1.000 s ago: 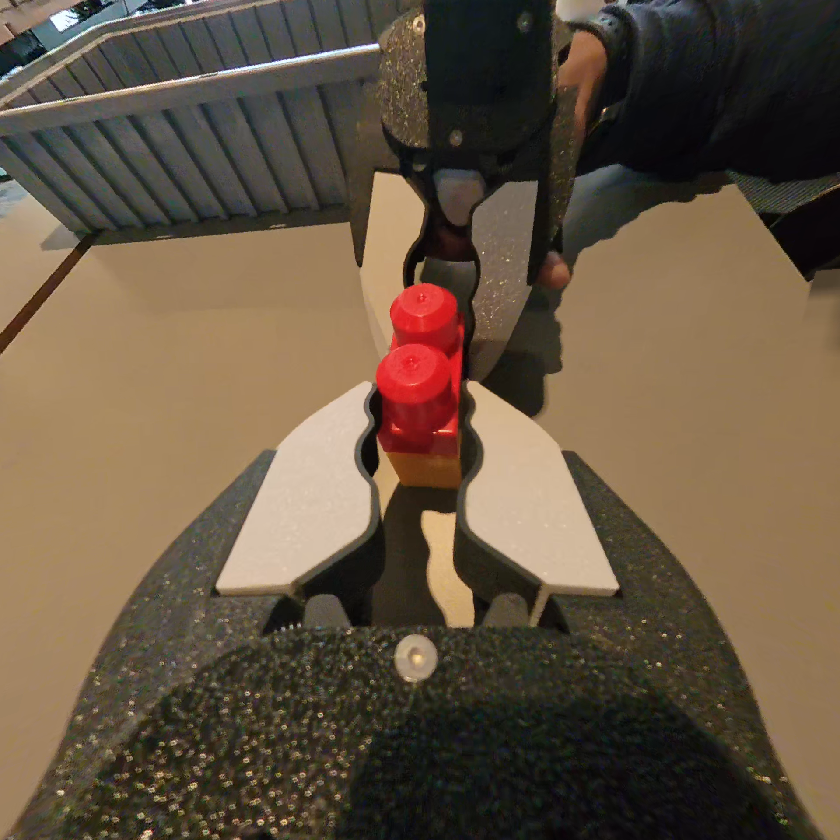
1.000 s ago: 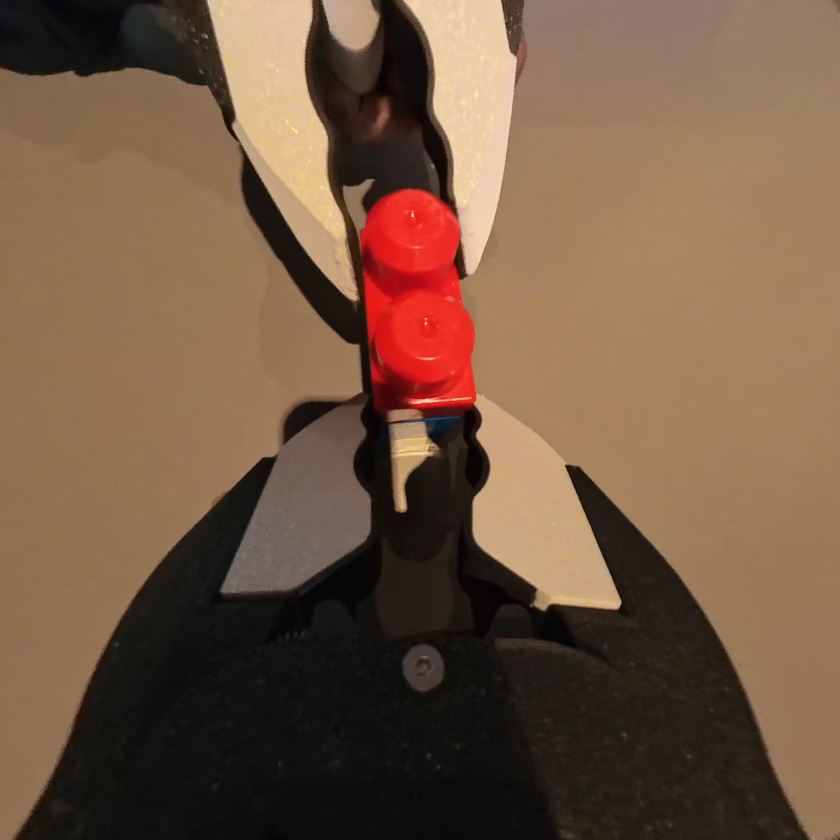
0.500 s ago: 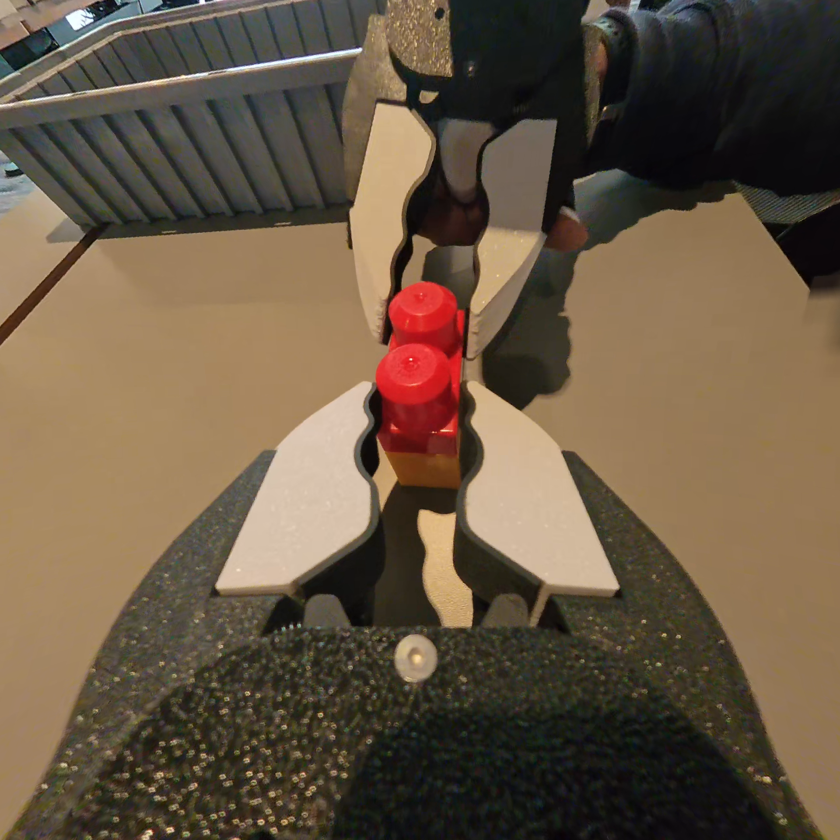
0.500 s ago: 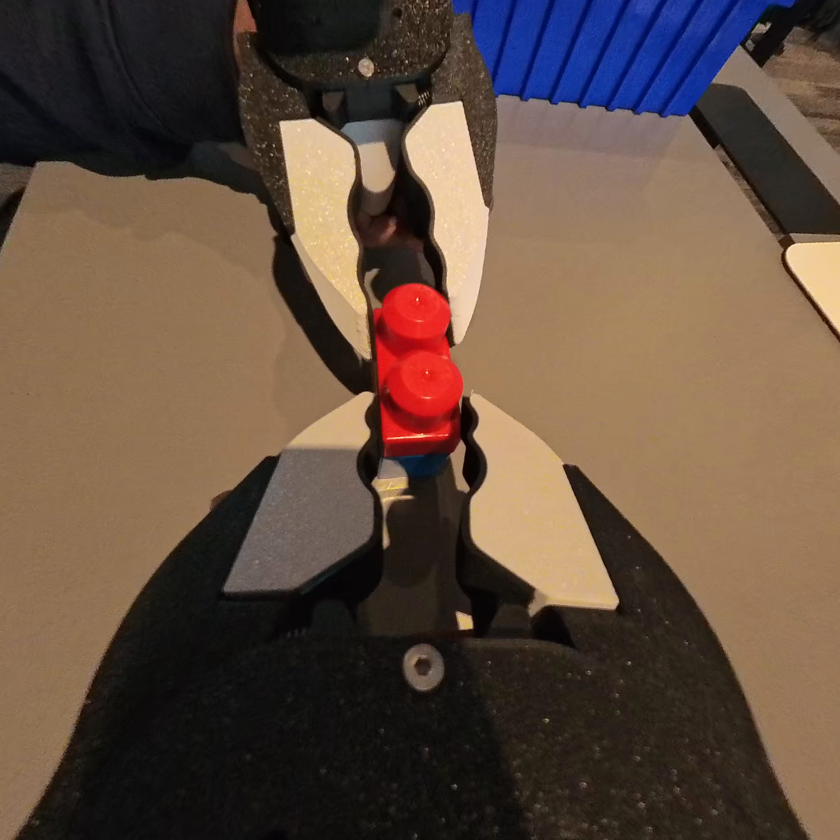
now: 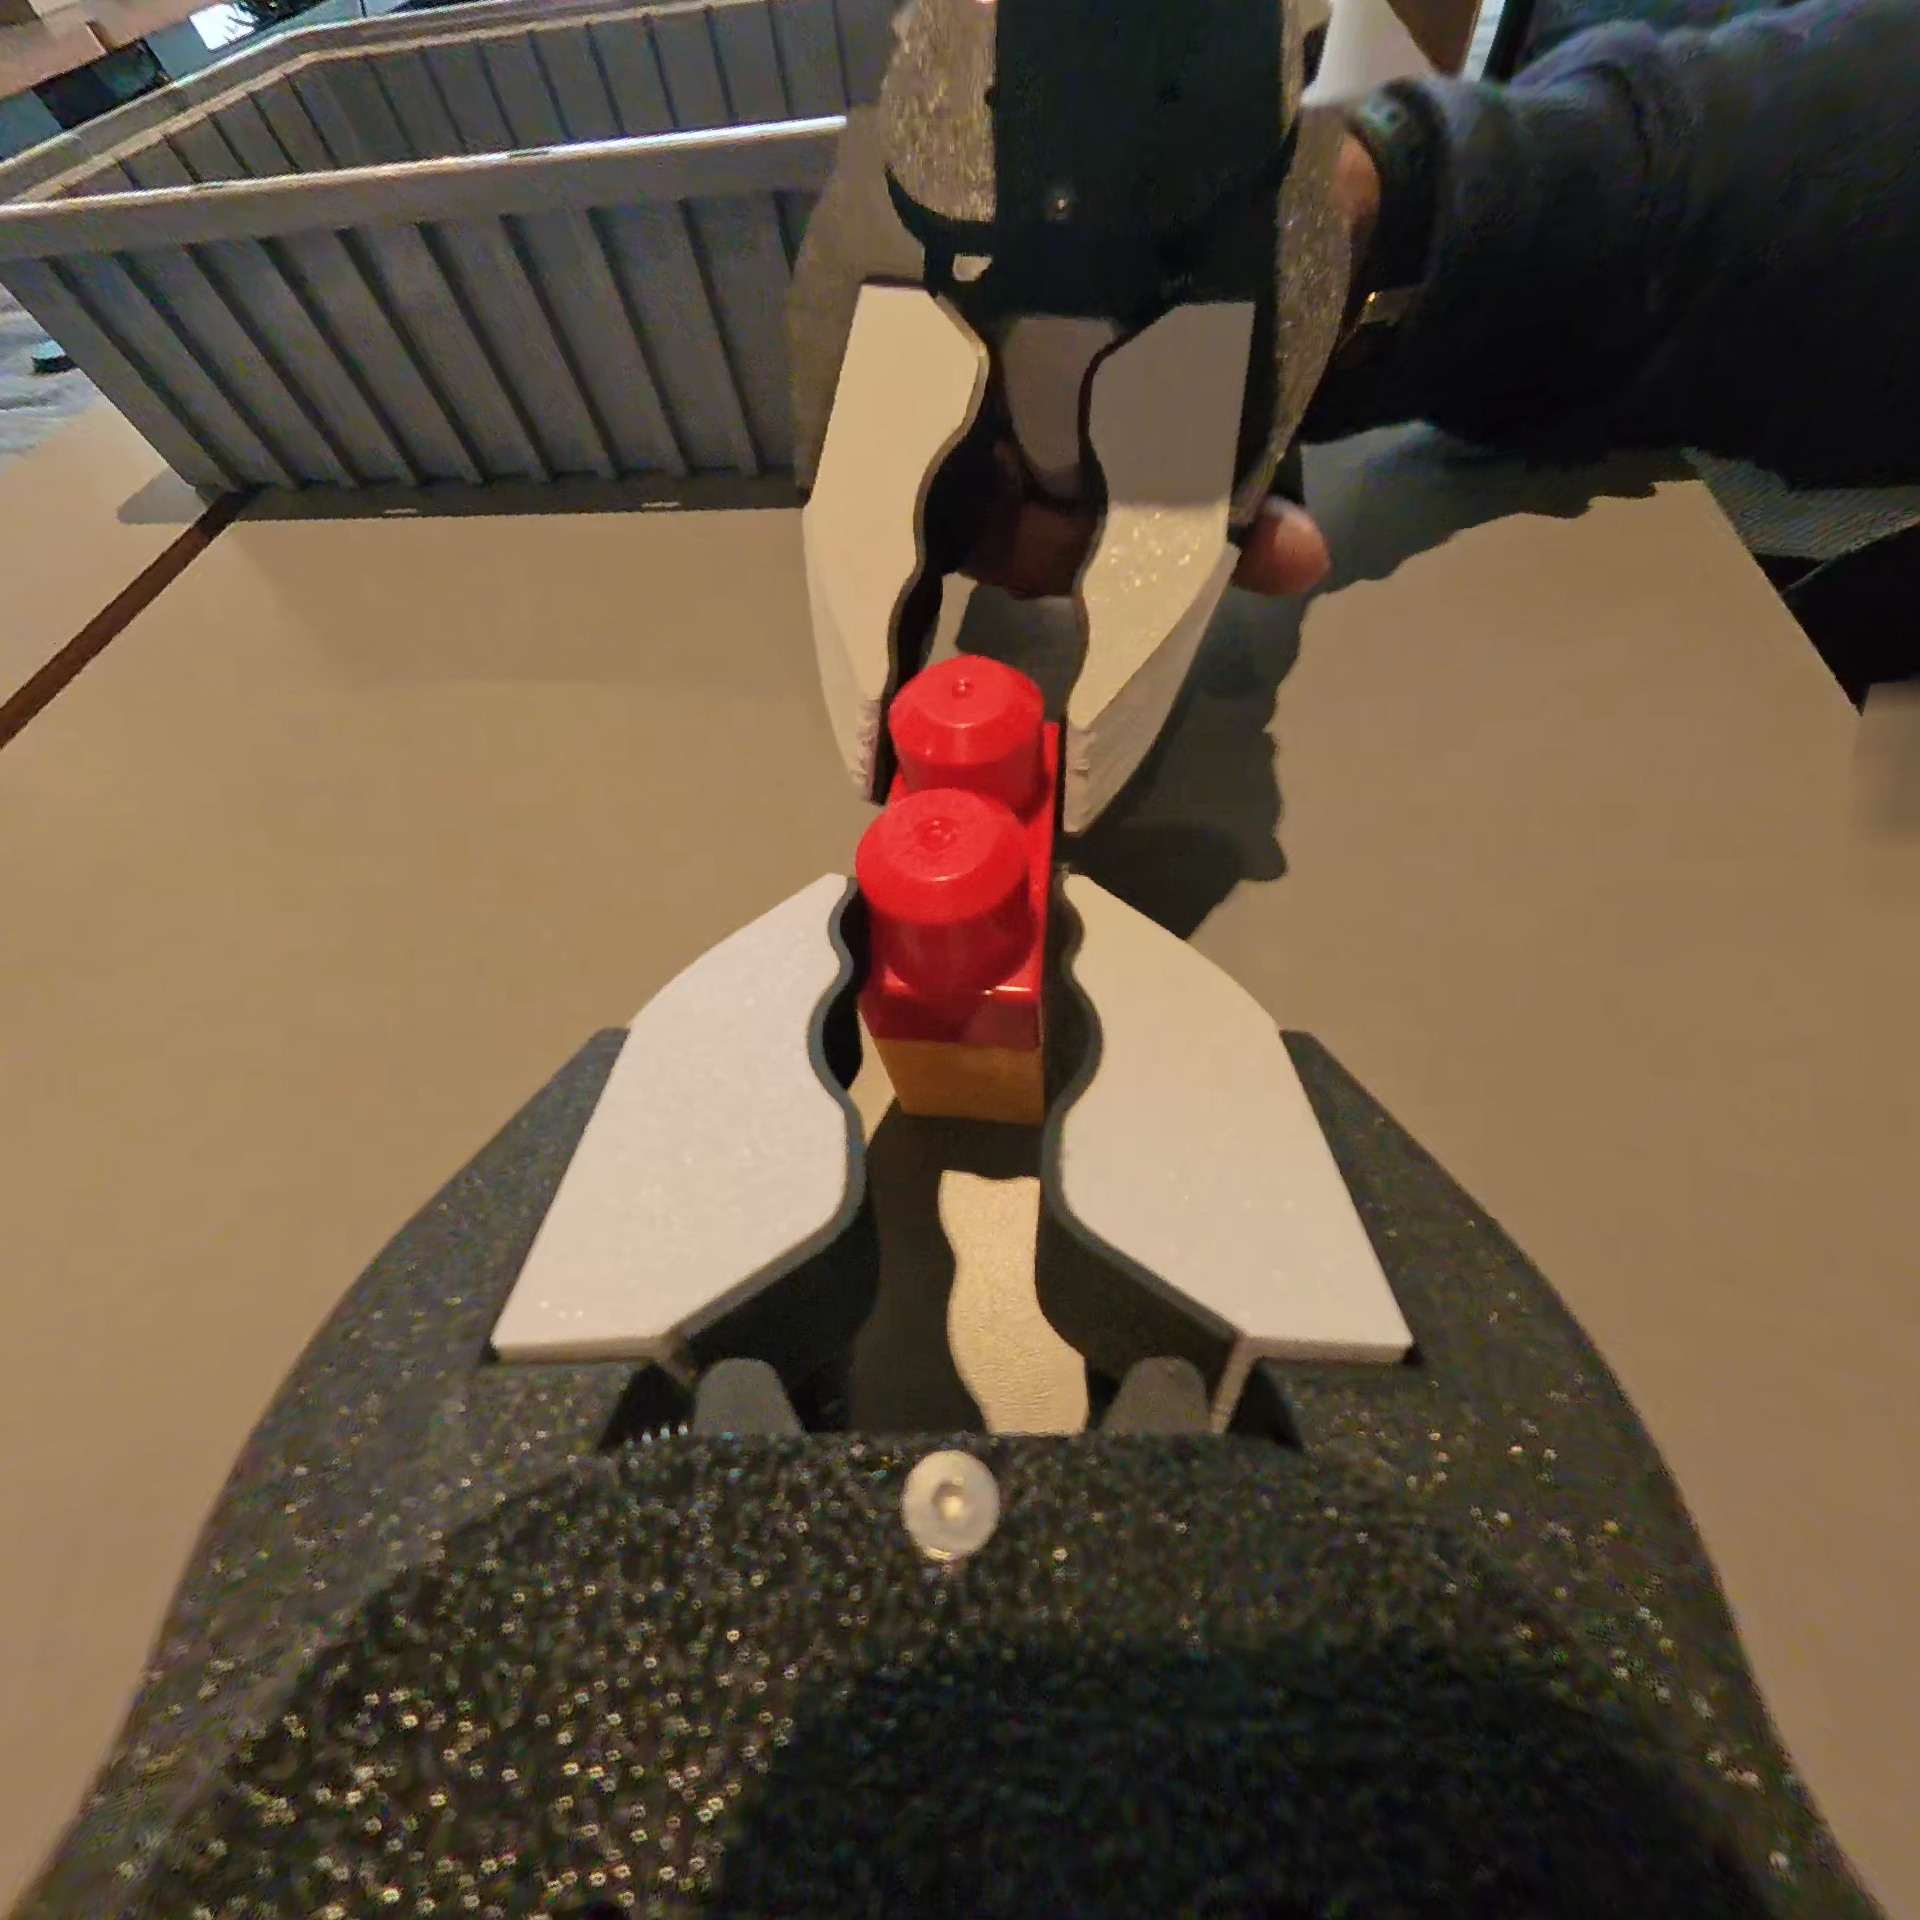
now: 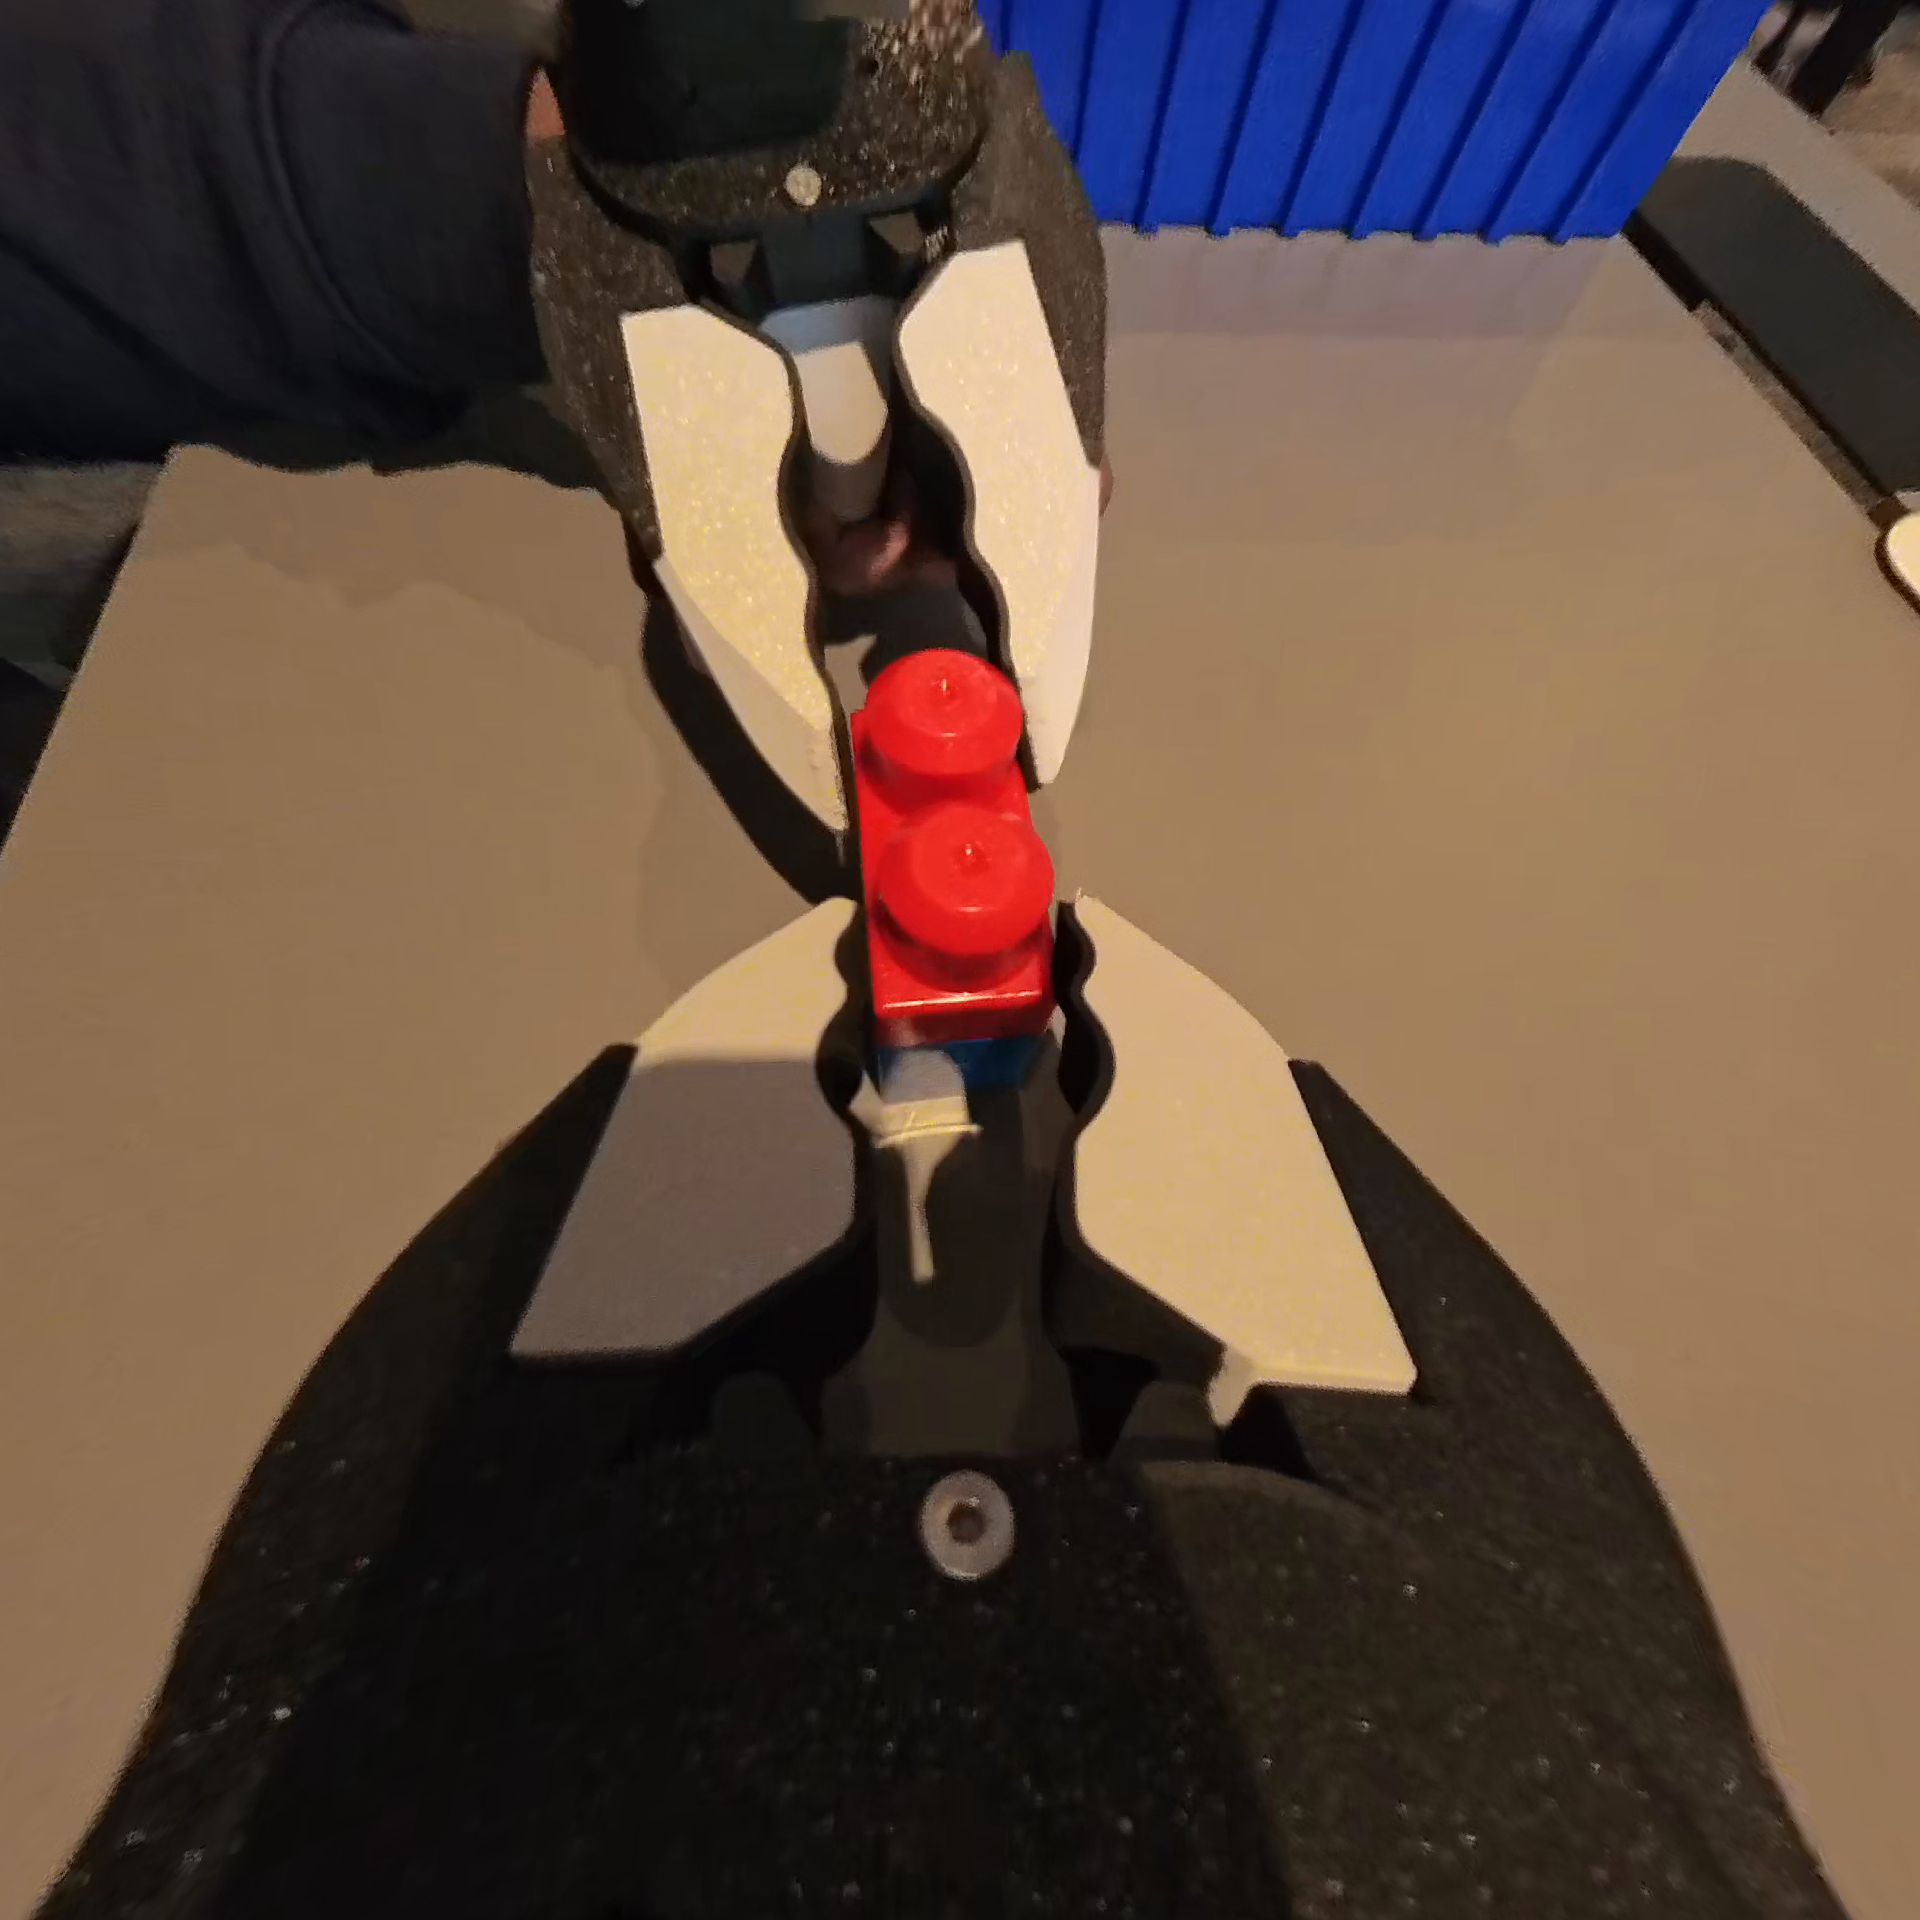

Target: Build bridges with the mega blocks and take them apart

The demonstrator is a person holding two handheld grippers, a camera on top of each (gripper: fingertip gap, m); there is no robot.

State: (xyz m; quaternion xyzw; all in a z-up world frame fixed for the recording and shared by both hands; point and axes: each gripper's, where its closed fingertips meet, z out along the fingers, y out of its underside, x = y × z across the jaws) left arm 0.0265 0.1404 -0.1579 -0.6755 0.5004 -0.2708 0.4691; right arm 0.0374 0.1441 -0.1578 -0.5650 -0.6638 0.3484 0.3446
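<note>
A red two-stud block [image 5: 951, 894] sits on a yellow block [image 5: 966, 1075] at my end in the left wrist view. In the right wrist view the red block [image 6: 961, 894] sits on a blue block [image 6: 997, 1060] at that end. My left gripper [image 5: 951, 904] is closed on the near end of the red block, over the yellow block. My right gripper [image 6: 956, 914] is closed on the opposite end, over the blue block. Each gripper shows across from the other: the right gripper [image 5: 971, 779] and the left gripper [image 6: 940, 784].
The stack stands on a tan table [image 5: 416, 831]. A grey slatted crate [image 5: 416, 312] stands at the back left in the left wrist view. A blue slatted crate [image 6: 1351, 114] stands behind in the right wrist view. A dark sleeve [image 5: 1610, 260] holds the right gripper. The tips of both grippers are at nearly the same place.
The right gripper has tilted back from a steep downward angle to a flatter one, so the blue crate has come into its view. The left gripper and the blocks have stayed put.
</note>
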